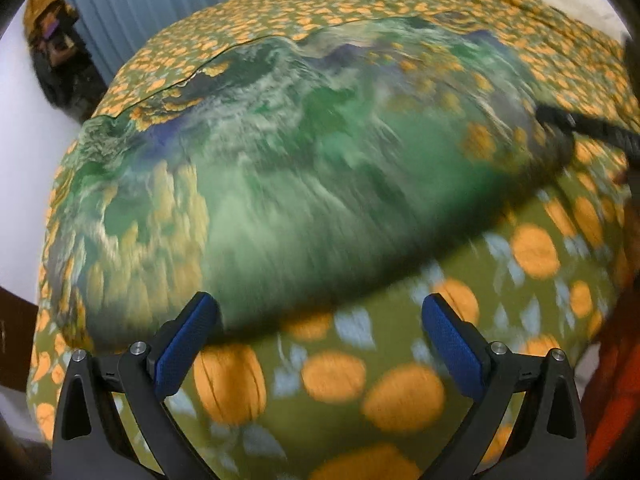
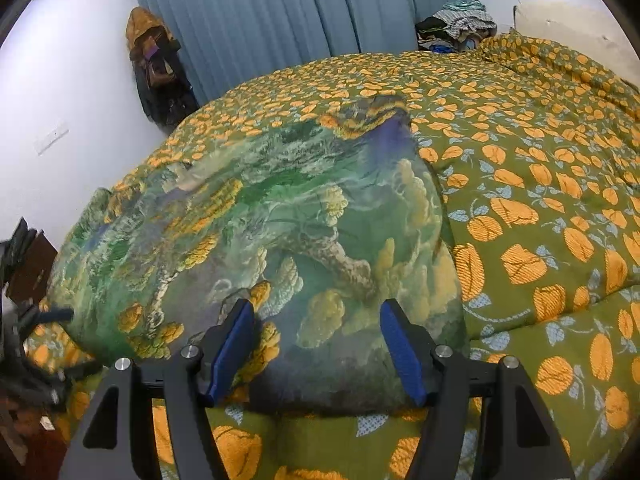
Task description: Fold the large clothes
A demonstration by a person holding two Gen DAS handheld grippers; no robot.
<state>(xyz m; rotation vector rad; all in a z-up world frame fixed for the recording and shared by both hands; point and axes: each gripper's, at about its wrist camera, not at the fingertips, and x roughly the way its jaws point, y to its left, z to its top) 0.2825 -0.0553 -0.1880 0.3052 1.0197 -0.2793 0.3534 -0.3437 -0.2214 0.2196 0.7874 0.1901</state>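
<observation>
Green printed cloth [image 2: 256, 240] is spread flat on the orange-patterned bedspread [image 2: 540, 208], toward the side of it nearest the blue curtain [image 2: 300, 8], presumably so that it can be folded on a broad soft surface. The right gripper [image 2: 318, 350] is held open over the cloth's near edge, nothing between its jaws. The left gripper [image 1: 320, 350] is also held open, empty, just off the cloth's near edge; that view is blurred.

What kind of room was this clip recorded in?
Most likely a bedroom. A bed covered by an olive bedspread with orange leaves fills the view, blue curtains hang behind it, and a pile of clothes sits at the far side. A green patterned garment lies on the bed.
</observation>
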